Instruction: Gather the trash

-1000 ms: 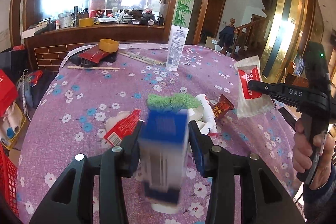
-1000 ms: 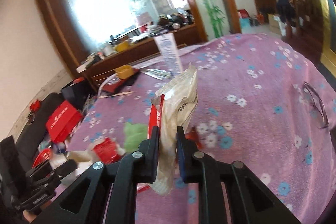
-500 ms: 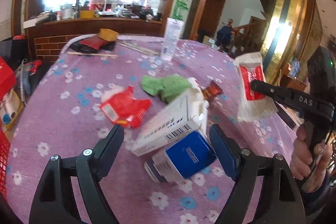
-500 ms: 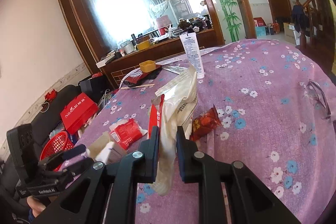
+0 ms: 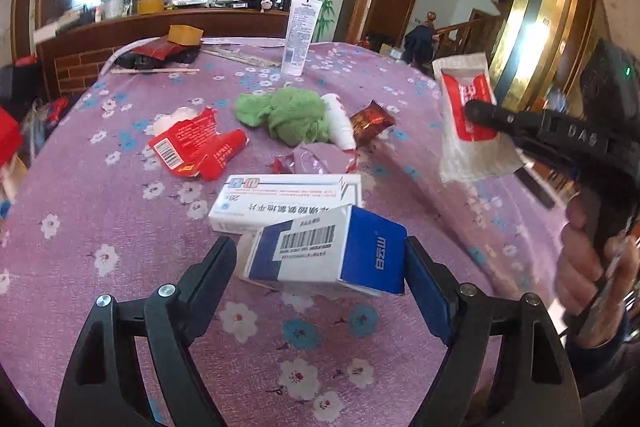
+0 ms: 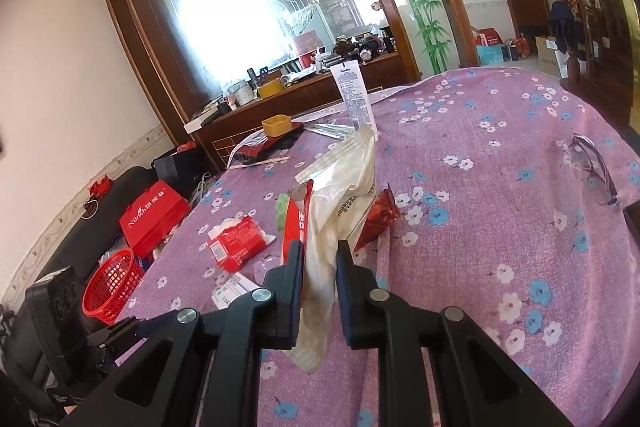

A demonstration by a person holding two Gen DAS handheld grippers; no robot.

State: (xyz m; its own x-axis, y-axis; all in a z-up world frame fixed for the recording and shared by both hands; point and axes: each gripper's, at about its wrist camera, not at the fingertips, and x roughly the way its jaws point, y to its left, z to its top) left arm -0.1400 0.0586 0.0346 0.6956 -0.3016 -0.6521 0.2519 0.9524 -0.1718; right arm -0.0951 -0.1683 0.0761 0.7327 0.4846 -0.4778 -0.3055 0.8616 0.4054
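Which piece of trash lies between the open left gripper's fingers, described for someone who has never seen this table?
On the purple flowered tablecloth, look at the near edge, between the left gripper fingers. The blue and white box lies there tilted, leaning on the flat white box behind it. Only it has a solid blue end and a barcode sticker.

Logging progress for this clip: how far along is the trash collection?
Early. Nothing shows as binned. In hand: the right tool is shut on a plastic bag. The left tool is open around a blue box lying on the table. Left: white box, red wrapper, green cloth, candy wrapper.
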